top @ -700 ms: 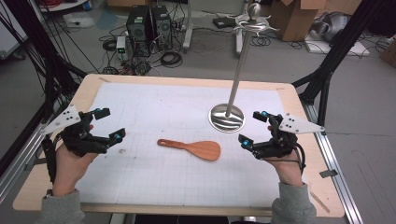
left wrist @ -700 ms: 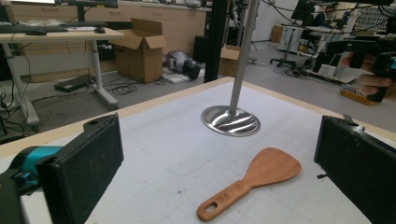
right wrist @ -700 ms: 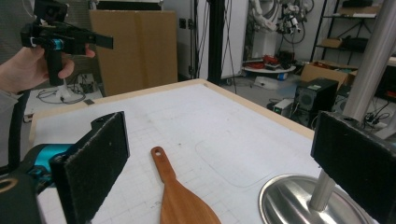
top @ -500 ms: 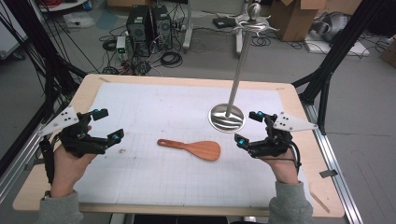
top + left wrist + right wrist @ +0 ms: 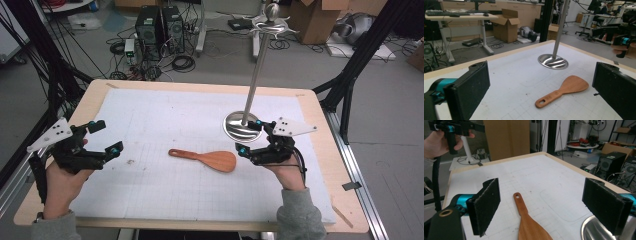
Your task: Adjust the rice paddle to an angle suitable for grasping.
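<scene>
Left gripper (image 5: 102, 137) at table's left, jaws wide, empty. Wooden spatula (image 5: 206, 158) flat mid-table, long axis left-right, handle left, blade right; handle stamp unreadable. Right gripper (image 5: 251, 136) just right of blade, jaws wide, empty, beside metal stand base (image 5: 235, 127).

A robotics lab or workshop — black computer towers (image 5: 159, 24) and tangled cables (image 5: 181, 62) sit on the grey concrete floor, open cardboard boxes (image 5: 507, 24) stand about, desks with keyboards (image 5: 454, 15) line the wall, and black framing struts (image 5: 356, 70) surround the white-matted table (image 5: 165, 115).
</scene>
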A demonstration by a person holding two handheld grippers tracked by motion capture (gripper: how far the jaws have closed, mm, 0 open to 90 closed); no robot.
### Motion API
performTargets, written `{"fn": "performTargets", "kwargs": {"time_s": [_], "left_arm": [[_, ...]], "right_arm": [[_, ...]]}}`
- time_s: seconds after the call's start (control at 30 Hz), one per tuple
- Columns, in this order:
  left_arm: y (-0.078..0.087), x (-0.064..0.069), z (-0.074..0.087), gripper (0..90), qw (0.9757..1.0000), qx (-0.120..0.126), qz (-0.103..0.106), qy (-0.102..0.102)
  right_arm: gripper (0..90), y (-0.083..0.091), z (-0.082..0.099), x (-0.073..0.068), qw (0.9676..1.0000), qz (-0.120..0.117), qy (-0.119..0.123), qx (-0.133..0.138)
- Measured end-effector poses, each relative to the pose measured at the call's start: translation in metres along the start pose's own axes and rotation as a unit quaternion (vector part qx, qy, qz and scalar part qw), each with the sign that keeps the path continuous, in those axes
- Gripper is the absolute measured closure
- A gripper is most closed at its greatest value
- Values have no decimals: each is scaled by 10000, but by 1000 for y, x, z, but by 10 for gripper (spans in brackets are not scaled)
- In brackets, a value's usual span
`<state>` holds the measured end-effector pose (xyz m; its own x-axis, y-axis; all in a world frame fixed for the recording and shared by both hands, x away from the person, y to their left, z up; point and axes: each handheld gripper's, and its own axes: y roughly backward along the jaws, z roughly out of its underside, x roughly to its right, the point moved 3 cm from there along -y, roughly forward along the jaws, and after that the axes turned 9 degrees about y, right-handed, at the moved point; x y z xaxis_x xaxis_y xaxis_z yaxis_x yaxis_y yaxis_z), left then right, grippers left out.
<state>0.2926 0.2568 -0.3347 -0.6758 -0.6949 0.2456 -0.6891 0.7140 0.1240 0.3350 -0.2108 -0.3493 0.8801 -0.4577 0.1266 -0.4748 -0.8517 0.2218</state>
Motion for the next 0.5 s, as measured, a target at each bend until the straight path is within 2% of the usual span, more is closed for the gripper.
{"fn": "performTargets", "kwargs": {"time_s": [0.2,0.37,0.5], "left_arm": [[6,-1,2,18,10000,-27,-71,14],[11,-1,5,18,9999,-84,-122,3],[14,0,6,18,9998,-99,-151,16]], "right_arm": [[173,-16,4,-1,9997,-121,-91,-170],[258,-28,5,-5,9994,-239,45,-255],[304,-34,6,-6,9990,-334,44,-296]]}}
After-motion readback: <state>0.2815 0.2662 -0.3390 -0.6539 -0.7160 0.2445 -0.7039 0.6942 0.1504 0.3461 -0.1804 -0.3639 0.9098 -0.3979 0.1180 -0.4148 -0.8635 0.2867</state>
